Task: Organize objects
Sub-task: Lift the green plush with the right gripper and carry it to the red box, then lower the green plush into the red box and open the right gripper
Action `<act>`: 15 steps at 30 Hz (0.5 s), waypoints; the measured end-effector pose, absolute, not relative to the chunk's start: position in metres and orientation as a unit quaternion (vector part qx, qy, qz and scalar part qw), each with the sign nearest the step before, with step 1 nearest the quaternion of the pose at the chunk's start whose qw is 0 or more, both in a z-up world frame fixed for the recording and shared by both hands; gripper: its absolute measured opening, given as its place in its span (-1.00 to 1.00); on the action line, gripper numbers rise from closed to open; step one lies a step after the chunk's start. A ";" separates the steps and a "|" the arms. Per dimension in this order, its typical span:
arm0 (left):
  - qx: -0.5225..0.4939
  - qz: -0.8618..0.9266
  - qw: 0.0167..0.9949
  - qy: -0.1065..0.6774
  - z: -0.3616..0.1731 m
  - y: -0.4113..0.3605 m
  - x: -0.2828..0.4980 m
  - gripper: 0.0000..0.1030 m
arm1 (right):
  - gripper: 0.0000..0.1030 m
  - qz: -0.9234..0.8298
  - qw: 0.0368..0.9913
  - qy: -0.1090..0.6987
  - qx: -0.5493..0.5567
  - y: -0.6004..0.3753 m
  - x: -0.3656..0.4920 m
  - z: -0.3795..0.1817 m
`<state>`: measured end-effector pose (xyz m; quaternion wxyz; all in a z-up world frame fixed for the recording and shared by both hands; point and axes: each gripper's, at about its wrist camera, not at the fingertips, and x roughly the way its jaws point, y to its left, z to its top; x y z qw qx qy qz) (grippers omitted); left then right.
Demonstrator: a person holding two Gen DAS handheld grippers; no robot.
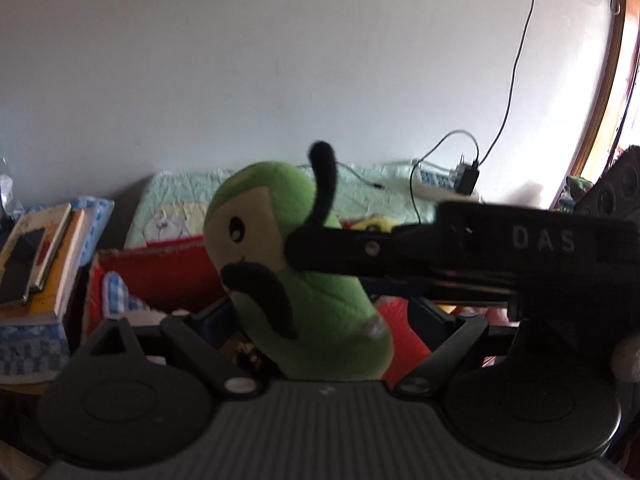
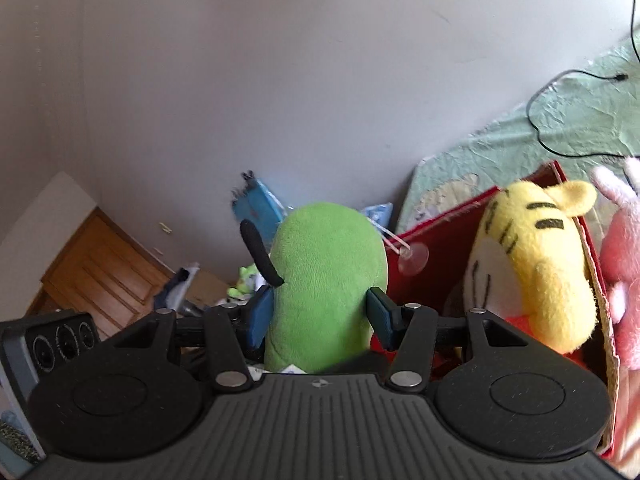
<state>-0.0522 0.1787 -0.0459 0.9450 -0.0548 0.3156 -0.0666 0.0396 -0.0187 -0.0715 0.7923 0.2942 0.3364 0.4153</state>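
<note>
A green plush toy (image 1: 304, 280) with a cream face, a black moustache and a black stalk is held up in the air. My right gripper (image 2: 320, 316) is shut on it, blue pads (image 2: 380, 316) pressing both sides of its body. In the left wrist view the right gripper's black finger (image 1: 360, 248) reaches in from the right onto the toy. My left gripper (image 1: 320, 320) stands open, the toy's lower end sitting between its spread fingers without touching them. Behind is a red cardboard box (image 1: 160, 268), which holds a yellow striped tiger plush (image 2: 532, 264).
A pink plush (image 2: 624, 248) sits at the box's right side. A pale green quilt (image 1: 192, 196) covers the bed behind, with a power strip (image 1: 436, 184) and cables on it. Stacked books (image 1: 36, 260) lie to the left. A wooden door (image 2: 100, 264) is far left.
</note>
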 end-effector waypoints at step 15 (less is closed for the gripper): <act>-0.050 -0.078 0.923 0.372 -0.083 0.186 -0.024 0.77 | -0.15 0.348 0.831 0.364 0.236 -0.003 0.042 -0.100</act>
